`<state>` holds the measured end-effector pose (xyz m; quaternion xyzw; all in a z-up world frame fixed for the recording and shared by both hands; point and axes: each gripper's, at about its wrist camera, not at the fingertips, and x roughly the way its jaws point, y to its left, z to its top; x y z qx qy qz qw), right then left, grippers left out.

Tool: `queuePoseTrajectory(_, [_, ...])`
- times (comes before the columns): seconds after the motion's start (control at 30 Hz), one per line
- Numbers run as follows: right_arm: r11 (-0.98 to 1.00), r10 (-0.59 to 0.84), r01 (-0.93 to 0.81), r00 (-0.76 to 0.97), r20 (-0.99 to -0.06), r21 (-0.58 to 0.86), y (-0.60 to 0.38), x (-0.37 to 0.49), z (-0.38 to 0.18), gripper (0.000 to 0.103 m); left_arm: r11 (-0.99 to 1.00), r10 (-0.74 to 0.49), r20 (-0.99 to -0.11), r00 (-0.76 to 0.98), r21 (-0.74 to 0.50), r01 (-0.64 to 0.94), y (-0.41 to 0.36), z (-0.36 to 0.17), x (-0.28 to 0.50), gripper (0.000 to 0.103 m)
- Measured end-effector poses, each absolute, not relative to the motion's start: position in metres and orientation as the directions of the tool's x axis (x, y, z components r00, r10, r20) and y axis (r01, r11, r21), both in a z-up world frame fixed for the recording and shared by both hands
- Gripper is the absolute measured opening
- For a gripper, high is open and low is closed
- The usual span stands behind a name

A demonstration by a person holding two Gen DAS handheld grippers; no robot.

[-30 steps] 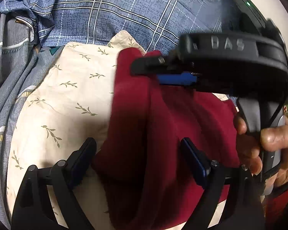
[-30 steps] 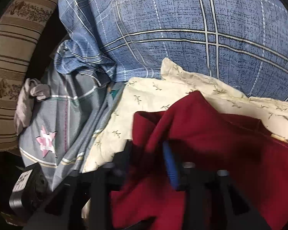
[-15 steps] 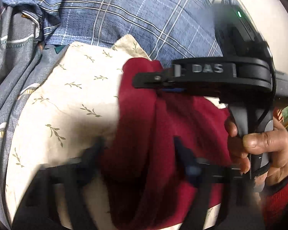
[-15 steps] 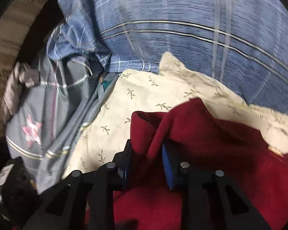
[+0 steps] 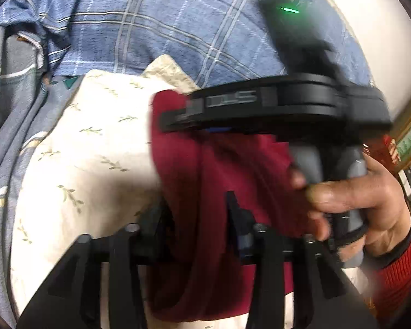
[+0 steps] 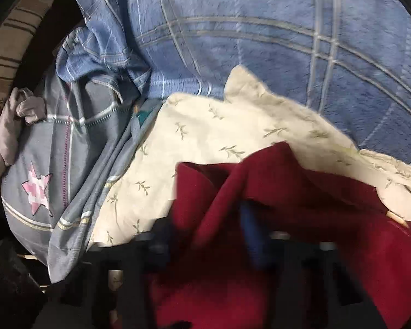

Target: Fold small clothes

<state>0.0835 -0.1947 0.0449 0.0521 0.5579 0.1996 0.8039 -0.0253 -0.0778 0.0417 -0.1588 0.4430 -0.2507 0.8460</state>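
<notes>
Both tongs have just been closing and now pinch the red garment (image 5: pixel 219 181), left tongs (image 5: pixel 197 216) on its near edge, right tongs (image 6: pixel 208 222) on its far-left corner, apparently to lift it off the cream leafy cloth (image 6: pixel 205 134) for folding.

A cream leaf-print cloth (image 6: pixel 219 137) lies on a blue checked bedcover (image 6: pixel 260 54), beside a grey star-patched quilt (image 6: pixel 49 170).
</notes>
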Motion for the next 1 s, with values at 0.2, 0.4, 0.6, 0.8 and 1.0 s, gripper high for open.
queuePoseTrajectory(0.2, [0.879, 0.475, -0.245, 0.389, -0.789, 0.408, -0.229, 0.064, 0.07, 0.018, 0.845, -0.533, -0.697, 0.48, -0.469, 0.258, -0.087, 0.037, -0.033, 0.073])
queuePoseTrajectory(0.4, [0.854, 0.518, -0.218, 0.442, -0.732, 0.473, -0.263, 0.043, 0.092, 0.016, 0.829, -0.559, -0.656, 0.507, -0.455, 0.326, -0.099, 0.052, -0.055, 0.027])
queuePoseTrajectory(0.6, [0.854, 0.513, -0.21, 0.491, -0.704, 0.476, -0.306, 0.019, 0.124, 0.016, 0.833, -0.548, -0.644, 0.533, -0.364, 0.416, -0.14, 0.092, -0.074, 0.026])
queuePoseTrajectory(0.8, [0.883, 0.453, -0.166, 0.544, -0.706, 0.439, -0.353, -0.004, 0.146, 0.016, 0.809, -0.566, -0.653, 0.503, -0.322, 0.492, -0.19, 0.116, -0.083, 0.026])
queuePoseTrajectory(1.0, [0.909, 0.381, -0.094, 0.579, -0.721, 0.405, -0.409, -0.028, 0.151, 0.016, 0.77, -0.596, -0.658, 0.461, -0.304, 0.561, -0.243, 0.122, -0.096, 0.026])
